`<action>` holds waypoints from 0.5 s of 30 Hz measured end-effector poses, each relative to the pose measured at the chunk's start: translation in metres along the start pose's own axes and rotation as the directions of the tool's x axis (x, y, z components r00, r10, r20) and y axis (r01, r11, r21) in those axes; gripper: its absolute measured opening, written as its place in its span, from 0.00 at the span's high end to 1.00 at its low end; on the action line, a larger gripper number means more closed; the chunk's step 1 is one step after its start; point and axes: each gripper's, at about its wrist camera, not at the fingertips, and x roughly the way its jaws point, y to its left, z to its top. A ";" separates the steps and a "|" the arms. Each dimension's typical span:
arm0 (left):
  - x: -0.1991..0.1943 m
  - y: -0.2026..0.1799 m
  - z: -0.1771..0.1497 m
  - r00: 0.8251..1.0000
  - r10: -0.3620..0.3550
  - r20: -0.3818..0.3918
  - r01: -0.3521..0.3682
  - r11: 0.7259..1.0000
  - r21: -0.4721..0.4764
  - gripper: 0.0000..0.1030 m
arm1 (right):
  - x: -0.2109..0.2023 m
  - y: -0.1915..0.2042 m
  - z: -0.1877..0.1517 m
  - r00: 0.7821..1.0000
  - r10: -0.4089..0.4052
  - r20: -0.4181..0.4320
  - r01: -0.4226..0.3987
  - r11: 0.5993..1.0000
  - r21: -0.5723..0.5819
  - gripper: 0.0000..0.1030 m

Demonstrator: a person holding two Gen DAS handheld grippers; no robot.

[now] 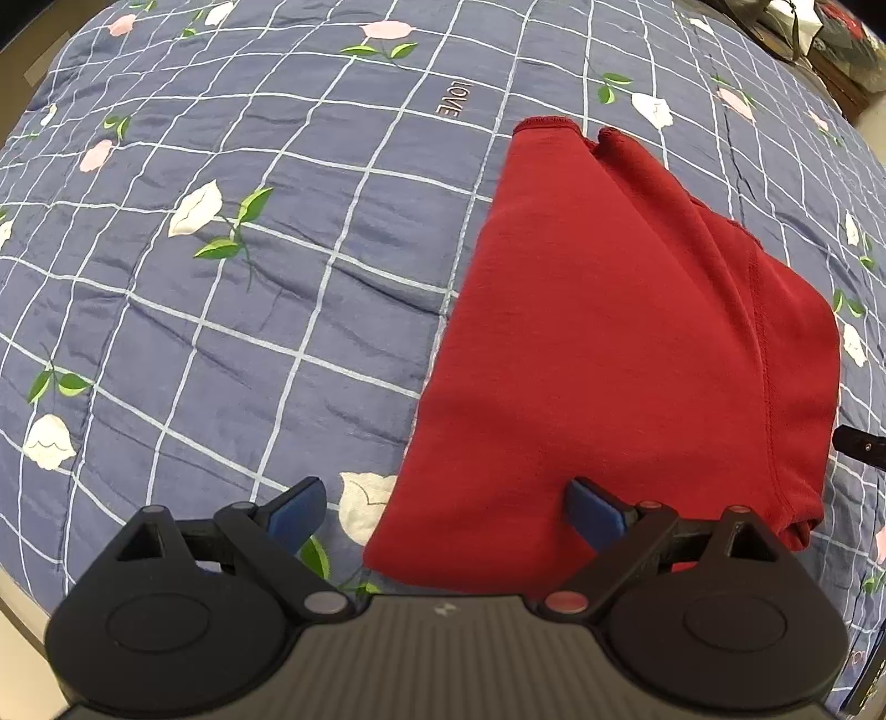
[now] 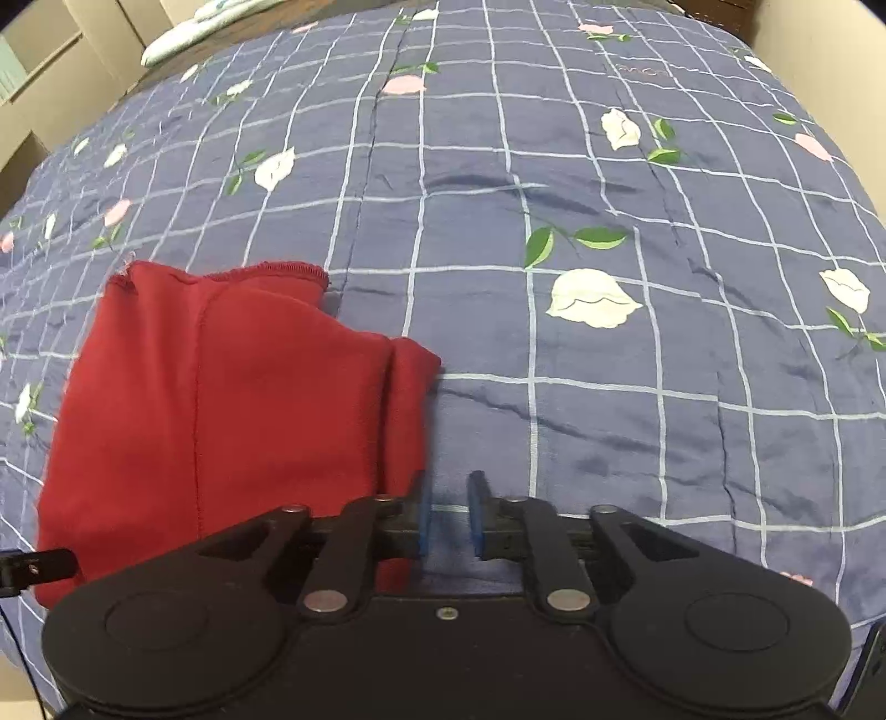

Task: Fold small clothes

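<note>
A small dark red garment (image 1: 609,360) lies folded flat on the blue checked quilt (image 1: 277,277), with its hemmed edge at the far end. My left gripper (image 1: 446,512) is open wide over the garment's near left corner. Its right fingertip (image 1: 592,515) is above the red cloth and its left fingertip (image 1: 299,509) is above the quilt, and nothing is held. In the right wrist view the red garment (image 2: 221,399) lies left of my right gripper (image 2: 449,515). That gripper is open by a narrow gap over the bare quilt (image 2: 609,415), just past the garment's right edge.
The flowered quilt stretches wide on all sides. A pale folded cloth (image 2: 188,33) and beige boxes (image 2: 50,94) lie beyond its far left edge. Dark bags and clutter (image 1: 830,39) sit past the far right corner.
</note>
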 end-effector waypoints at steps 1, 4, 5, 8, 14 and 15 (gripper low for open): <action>0.000 0.000 0.000 1.000 -0.001 -0.001 0.001 1.000 -0.001 0.07 | -0.002 0.000 -0.001 1.000 0.007 0.006 -0.007 1.000 0.009 0.79; 0.001 -0.001 0.000 1.000 -0.002 -0.002 0.002 1.000 -0.001 0.07 | -0.008 0.003 -0.002 0.999 0.032 0.025 -0.032 0.999 0.026 0.60; 0.001 -0.001 0.000 1.000 -0.001 -0.002 0.001 1.000 0.001 0.07 | -0.009 0.004 -0.003 0.999 0.044 0.028 -0.044 0.999 0.030 0.51; 0.001 -0.001 0.000 1.000 0.000 -0.002 0.000 1.000 0.005 0.07 | -0.011 0.011 -0.004 0.996 0.081 0.032 -0.082 0.996 0.034 0.36; 0.001 -0.002 0.000 1.000 0.006 -0.005 -0.006 1.000 0.009 0.07 | 0.001 0.021 -0.006 0.993 0.115 -0.015 -0.114 0.993 0.044 0.22; 0.001 -0.001 0.000 1.000 0.007 -0.005 -0.007 1.000 0.009 0.07 | 0.005 0.022 -0.007 0.993 0.115 -0.029 -0.114 0.993 0.044 0.23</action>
